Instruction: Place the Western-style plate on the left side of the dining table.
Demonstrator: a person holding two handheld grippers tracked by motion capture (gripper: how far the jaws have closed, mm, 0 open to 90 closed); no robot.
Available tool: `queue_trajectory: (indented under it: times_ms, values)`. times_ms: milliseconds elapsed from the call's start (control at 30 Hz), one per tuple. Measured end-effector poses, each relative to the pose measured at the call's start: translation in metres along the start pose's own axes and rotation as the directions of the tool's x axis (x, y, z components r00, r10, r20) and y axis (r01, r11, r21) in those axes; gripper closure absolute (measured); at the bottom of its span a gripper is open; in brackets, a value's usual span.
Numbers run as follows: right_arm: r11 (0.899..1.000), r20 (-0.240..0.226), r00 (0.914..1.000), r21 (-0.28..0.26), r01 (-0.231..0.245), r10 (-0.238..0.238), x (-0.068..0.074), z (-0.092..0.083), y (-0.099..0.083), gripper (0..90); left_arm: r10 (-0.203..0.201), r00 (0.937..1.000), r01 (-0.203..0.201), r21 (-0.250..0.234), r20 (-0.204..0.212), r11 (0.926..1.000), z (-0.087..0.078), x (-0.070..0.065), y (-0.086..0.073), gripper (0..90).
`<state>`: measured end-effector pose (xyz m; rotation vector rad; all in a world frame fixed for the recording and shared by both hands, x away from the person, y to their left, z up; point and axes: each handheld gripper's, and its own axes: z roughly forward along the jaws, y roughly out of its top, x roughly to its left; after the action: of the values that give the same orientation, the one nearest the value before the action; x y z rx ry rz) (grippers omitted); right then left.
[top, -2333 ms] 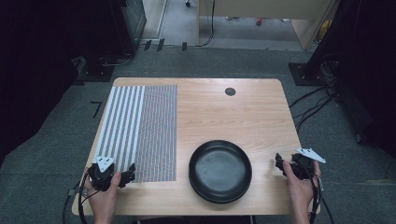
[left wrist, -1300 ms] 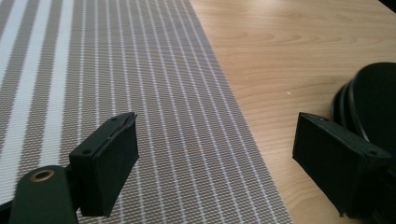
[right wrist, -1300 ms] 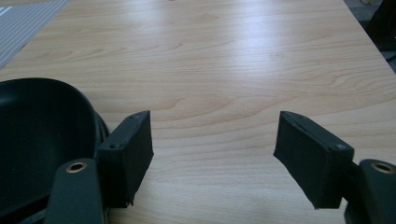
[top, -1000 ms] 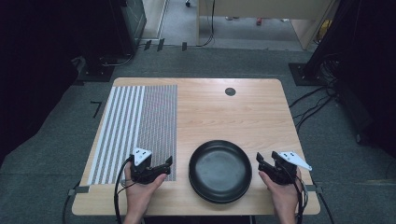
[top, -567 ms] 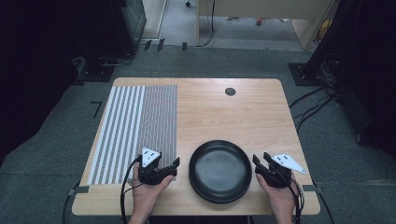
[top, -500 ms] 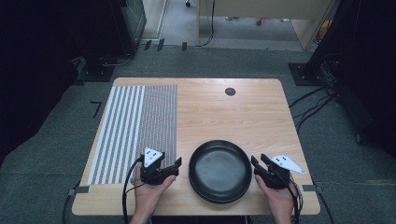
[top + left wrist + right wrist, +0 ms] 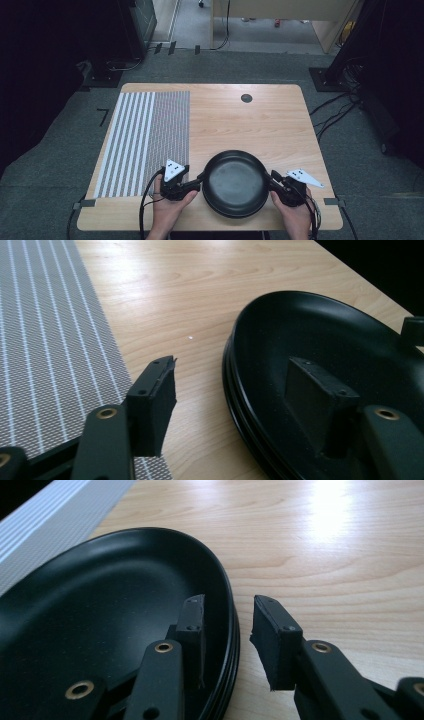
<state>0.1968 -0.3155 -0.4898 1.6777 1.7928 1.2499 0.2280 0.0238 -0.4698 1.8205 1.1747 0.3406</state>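
Black plates (image 7: 235, 182) are now straddled at opposite rims by 2 closing, not-yet-clamped claws, left (image 7: 199, 183) and right (image 7: 273, 177) (lift judged imminent).

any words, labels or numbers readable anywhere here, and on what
None: no readable text in any view.
The black plates, the striped mat, the wooden table and the grey plate on each gripper bear no lettering.
The dots on the grey plates are too small to tell.

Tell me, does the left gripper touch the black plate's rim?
Apart. In the left gripper view, the left gripper straddles the black plate rim, wood visible between outer pad and rim.
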Motion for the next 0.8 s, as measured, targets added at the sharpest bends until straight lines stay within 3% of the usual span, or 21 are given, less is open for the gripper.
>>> queue_trajectory:
  times_ms: [67,233,267,333,367,433,467,633,800]
  values:
    - [1.0,-0.027,0.9996,-0.013,-0.013,0.012,-0.002,0.0,-0.001,67.2,0.003,1.0,-0.003,0.007,-0.001,1.0,0.003,-0.002,-0.002,35.0]
    - [0.999,-0.037,0.9988,-0.007,-0.032,0.032,-0.003,-0.001,-0.003,67.6,0.02,0.9975,-0.02,0.003,0.068,0.9998,0.006,-0.007,-0.006,33.8]
    - [0.999,-0.049,0.9977,-0.013,-0.048,0.047,-0.004,-0.002,-0.003,69.3,0.008,0.9955,-0.009,0.009,0.095,0.9999,0.008,-0.01,-0.008,37.1]
    - [0.998,-0.059,0.9965,-0.013,-0.06,0.059,-0.004,-0.002,-0.003,71.2,-0.001,0.9945,0.0,0.015,0.105,0.9999,0.009,-0.01,-0.008,41.7]
    - [0.997,-0.062,0.9949,-0.01,-0.081,0.08,-0.005,-0.002,-0.003,75.1,-0.025,0.9938,0.022,0.027,0.108,0.9994,0.011,-0.009,-0.01,44.4]
    - [0.997,-0.053,0.9956,-0.003,-0.078,0.078,-0.005,-0.002,-0.003,75.9,-0.036,0.9933,0.032,0.034,0.11,0.9989,0.012,-0.008,-0.011,46.9]
    - [0.996,-0.036,0.9954,0.02,-0.088,0.089,-0.006,-0.002,-0.004,80.0,-0.063,0.9901,0.057,0.049,0.126,0.9972,0.014,-0.005,-0.012,50.0]
    - [0.99,-0.047,0.9898,0.043,-0.132,0.134,-0.007,-0.002,-0.005,83.4,-0.082,0.988,0.072,0.08,0.131,0.9942,0.017,-0.002,-0.014,58.7]
    - [0.987,-0.044,0.9864,0.047,-0.156,0.159,-0.008,-0.002,-0.004,84.0,-0.102,0.9834,0.085,0.113,0.15,0.9899,0.02,0.002,-0.014,59.7]
